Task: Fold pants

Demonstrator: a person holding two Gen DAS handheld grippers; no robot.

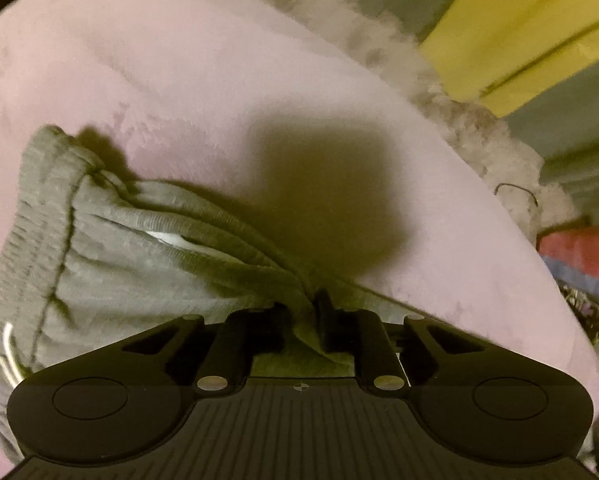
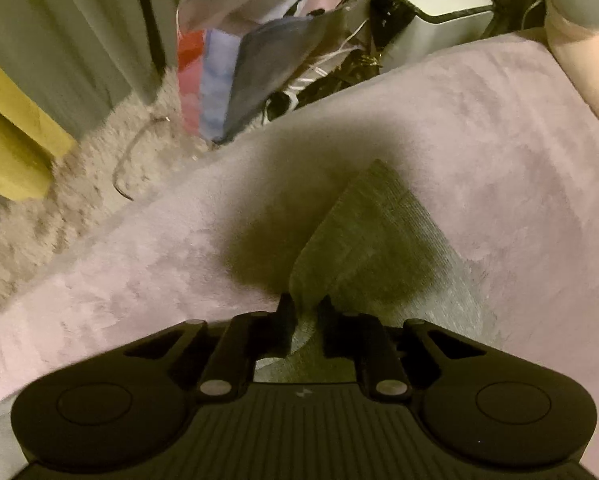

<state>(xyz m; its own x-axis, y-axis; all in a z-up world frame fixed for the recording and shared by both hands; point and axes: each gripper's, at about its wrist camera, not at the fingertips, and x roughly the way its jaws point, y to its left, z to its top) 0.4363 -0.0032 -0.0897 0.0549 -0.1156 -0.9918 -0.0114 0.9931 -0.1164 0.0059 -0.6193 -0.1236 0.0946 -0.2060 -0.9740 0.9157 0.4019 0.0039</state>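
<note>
Grey sweatpants [image 1: 111,256] lie on a pink plush cover [image 1: 179,80]. In the left wrist view their gathered waistband with a white drawstring bunches to the left, and my left gripper [image 1: 305,312] is shut on a fold of the grey fabric pulled up between its black fingers. In the right wrist view a ribbed grey cuff end of the pants [image 2: 371,240] rises in a peak from the pink cover [image 2: 479,140]. My right gripper [image 2: 305,316] is shut on that cuff's edge. Dark shadows of both grippers fall on the cover just beyond the cloth.
A shaggy cream rug [image 2: 99,184] lies beside the cover's edge, with a black cord on it. Gift bags [image 2: 235,68], cables and a white box with a black rim [image 2: 435,8] stand beyond. A yellow piece of furniture [image 1: 519,28] is at the far side. A person's arm [image 2: 587,64] shows at right.
</note>
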